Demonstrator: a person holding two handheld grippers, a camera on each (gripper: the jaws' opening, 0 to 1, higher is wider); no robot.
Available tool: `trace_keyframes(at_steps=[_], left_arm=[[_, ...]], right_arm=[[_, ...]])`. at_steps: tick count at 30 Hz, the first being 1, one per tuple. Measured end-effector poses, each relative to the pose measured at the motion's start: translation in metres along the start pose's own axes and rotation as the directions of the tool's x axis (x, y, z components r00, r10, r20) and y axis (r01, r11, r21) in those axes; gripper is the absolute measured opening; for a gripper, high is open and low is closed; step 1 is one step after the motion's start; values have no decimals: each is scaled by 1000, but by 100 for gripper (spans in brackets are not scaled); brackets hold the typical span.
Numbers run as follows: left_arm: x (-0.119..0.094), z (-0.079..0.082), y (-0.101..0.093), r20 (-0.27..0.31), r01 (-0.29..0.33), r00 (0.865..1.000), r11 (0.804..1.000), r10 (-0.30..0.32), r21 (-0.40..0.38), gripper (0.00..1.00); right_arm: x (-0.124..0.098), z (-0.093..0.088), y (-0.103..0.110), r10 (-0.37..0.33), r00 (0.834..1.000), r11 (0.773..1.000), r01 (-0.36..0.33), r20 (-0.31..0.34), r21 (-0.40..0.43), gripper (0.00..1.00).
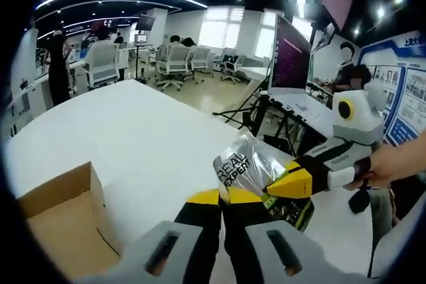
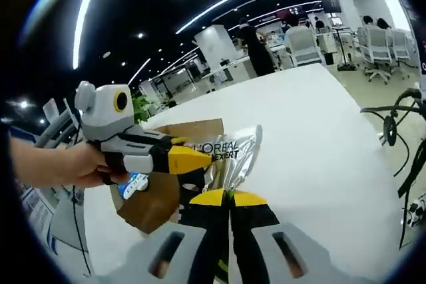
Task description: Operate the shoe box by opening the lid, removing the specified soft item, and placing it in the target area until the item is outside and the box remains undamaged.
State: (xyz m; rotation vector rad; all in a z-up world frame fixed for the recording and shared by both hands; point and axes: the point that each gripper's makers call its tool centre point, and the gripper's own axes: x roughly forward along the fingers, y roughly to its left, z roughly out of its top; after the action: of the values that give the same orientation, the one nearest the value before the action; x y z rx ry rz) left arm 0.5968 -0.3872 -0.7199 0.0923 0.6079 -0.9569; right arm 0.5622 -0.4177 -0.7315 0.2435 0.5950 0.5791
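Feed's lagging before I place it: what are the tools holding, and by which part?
Both tools hold the silver packet. The left tool pinches its lower edge; the right tool grips the side next to it. The cardboard box is not held.

The silver sachet (image 2: pixel 229 154) reads "L'OREAL" over "EXPERT" in black letters; in the left gripper view the same print (image 1: pixel 233 169) shows as "REAL EXPERT"

Box (image 1: pixel 63 221): brown cardboard, open, resting on white table. Pouch (image 1: pixel 249 167): silver foil, printed, crumpled, held above table, outside box.
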Motion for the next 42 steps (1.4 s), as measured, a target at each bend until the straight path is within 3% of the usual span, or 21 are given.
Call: trace_keyframes(at_steps=[5,11,20,22,24,33,42], left_arm=[[2,-7,7,-19,-6,1000,1000,6,-9,0],[12,-21,13,-83,-28,996,1000,28,8,0],[16,-30,20,-108,-50,993,998,47,-25,0],[17,-38,25,-158,-84,984,996,85,17,0],[19,-39,25,-173,-97,979,992,109,78,0],[26,-52,32,-201,-95,975,995,98,24,0],[33,-58,32,-233,-96,964,986,125,134,2]], right_arm=[[7,-6,-5,-3,1000,1000,3,-12,23,0],[17,-18,-9,-18,998,1000,18,-54,-9,0],[25,-23,-15,-30,996,999,27,-79,-34,0],[28,-25,-15,-29,996,999,27,-89,-24,0],[31,-28,-14,-31,995,999,29,-99,-22,0],[40,-37,-24,-56,992,998,56,-116,-6,2],[44,-46,-33,-94,989,995,90,-115,-43,7]])
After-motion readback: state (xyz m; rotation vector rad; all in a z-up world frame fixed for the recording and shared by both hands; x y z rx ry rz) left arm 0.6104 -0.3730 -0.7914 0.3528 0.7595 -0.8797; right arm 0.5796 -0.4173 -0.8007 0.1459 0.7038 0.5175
